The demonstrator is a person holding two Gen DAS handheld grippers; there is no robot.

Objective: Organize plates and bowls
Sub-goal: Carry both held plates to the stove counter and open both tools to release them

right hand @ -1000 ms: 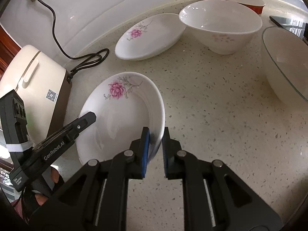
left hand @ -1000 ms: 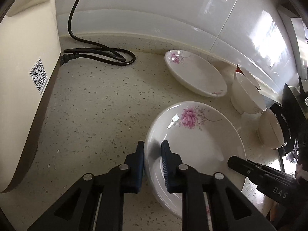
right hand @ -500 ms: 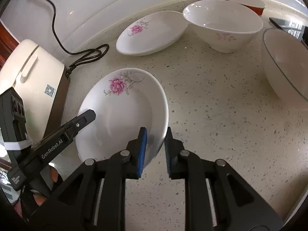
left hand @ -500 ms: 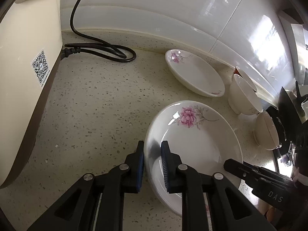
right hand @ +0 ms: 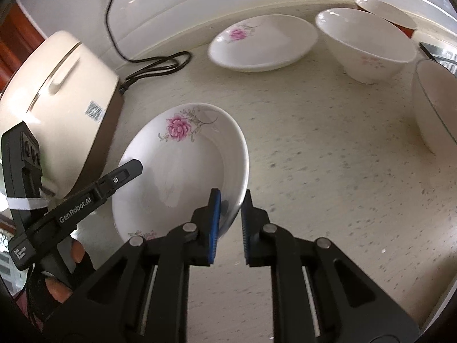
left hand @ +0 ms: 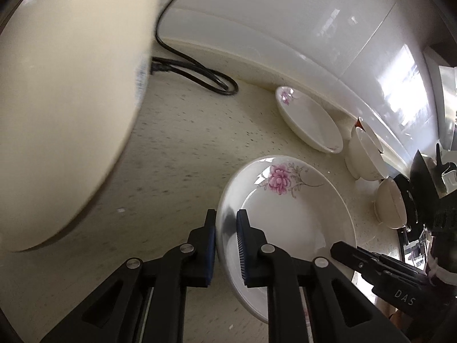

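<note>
Since a second ago the flowered plate (left hand: 285, 223) has been carried across the speckled counter (right hand: 328, 171) toward the cream rice cooker (right hand: 57, 94), which now looms much larger and blurred in the left wrist view — the plate is judged to be in transit, lifted clear of the counter, not yet placed.

It is held from both sides. The left gripper (left hand: 227, 238) is closed narrowly on the rim nearest the cooker, one pad inside the plate and one outside. The right gripper (right hand: 230, 223) is clamped on the opposite rim, away from the cooker.

A second flowered plate (right hand: 262, 43) lies farther from the cooker, near the wall, with a white bowl (right hand: 368, 45) just beyond it — probably the stacking spot.
</note>
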